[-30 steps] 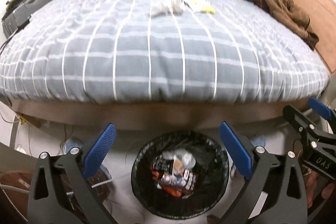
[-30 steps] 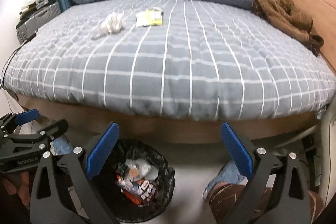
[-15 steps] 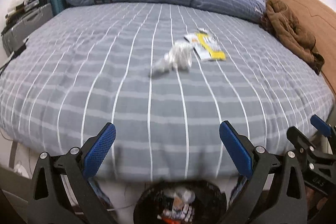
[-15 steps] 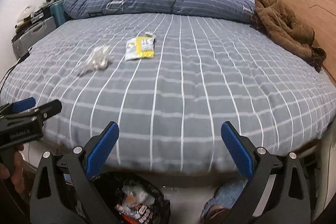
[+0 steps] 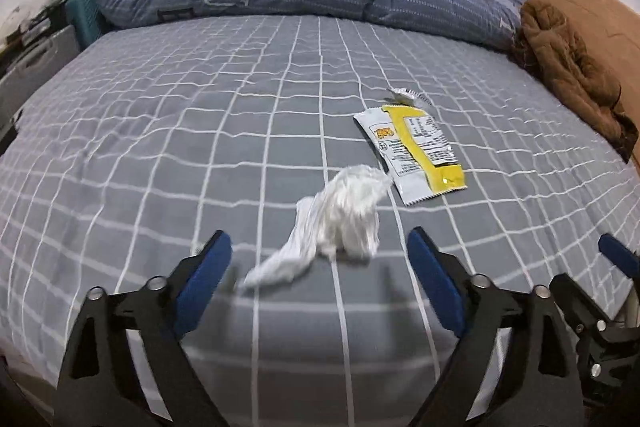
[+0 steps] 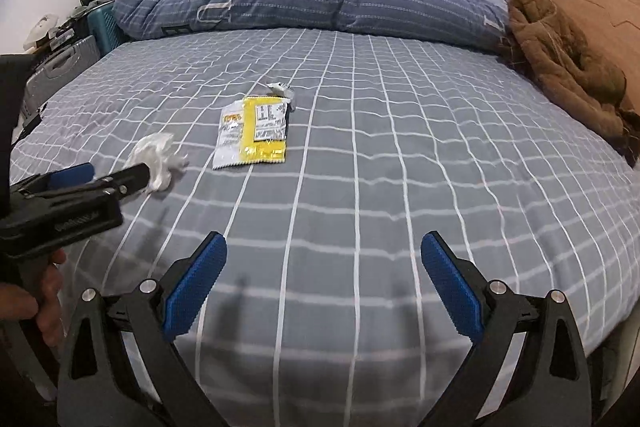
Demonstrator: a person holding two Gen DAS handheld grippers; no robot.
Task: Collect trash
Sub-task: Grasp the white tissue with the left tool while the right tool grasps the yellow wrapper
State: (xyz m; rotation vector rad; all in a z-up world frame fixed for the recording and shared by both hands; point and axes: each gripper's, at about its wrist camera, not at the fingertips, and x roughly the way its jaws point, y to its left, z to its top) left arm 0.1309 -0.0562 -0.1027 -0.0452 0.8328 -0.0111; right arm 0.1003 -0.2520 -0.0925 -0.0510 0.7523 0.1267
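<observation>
Currently the left gripper (image 5: 316,269) sits low in its own view with jaws closing; the crumpled white tissue (image 5: 340,223) lies on the grey checked bedsheet (image 5: 160,147) between its blue pads, not yet pinched. Just right of the tissue, toward mid-right of the frame, lies a yellow-and-white wrapper (image 5: 414,153), with a small silver scrap (image 5: 406,94) just above it. The right gripper (image 6: 324,279) is spread wide over bare sheet at the bottom of its view, nothing between its jaws.
</observation>
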